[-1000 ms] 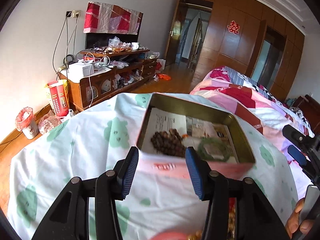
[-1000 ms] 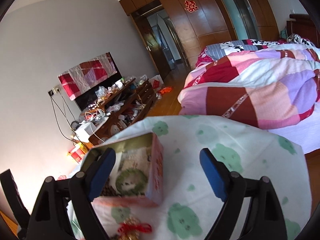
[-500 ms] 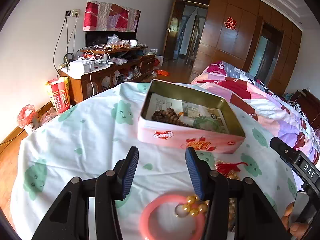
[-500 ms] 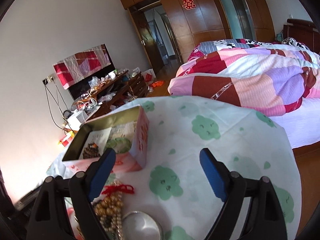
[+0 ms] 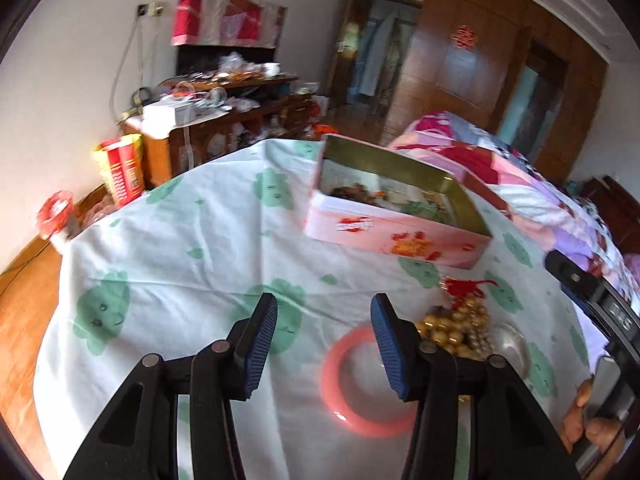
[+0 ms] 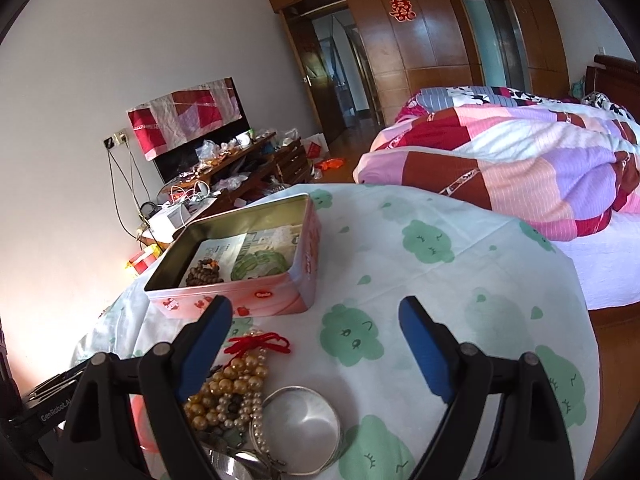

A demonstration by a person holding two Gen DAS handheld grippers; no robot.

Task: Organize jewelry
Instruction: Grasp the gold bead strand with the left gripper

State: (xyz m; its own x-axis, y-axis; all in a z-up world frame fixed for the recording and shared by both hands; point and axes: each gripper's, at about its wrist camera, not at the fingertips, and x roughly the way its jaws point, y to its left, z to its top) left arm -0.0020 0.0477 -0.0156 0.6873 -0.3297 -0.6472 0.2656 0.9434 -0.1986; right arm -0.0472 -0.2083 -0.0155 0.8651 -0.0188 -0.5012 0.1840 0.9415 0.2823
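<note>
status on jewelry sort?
Left gripper open, empty. Right gripper open, empty. Pink bangle, bead strands, silver bangle loose on cloth; tin open, unobstructed.

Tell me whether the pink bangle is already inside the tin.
No, the pink bangle lies on the tablecloth in front of the tin, beside the left gripper.

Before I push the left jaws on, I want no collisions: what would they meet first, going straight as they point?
Probably bare tablecloth, left of the pink bangle; beyond it stands the pink tin, though depth is unclear.
</note>
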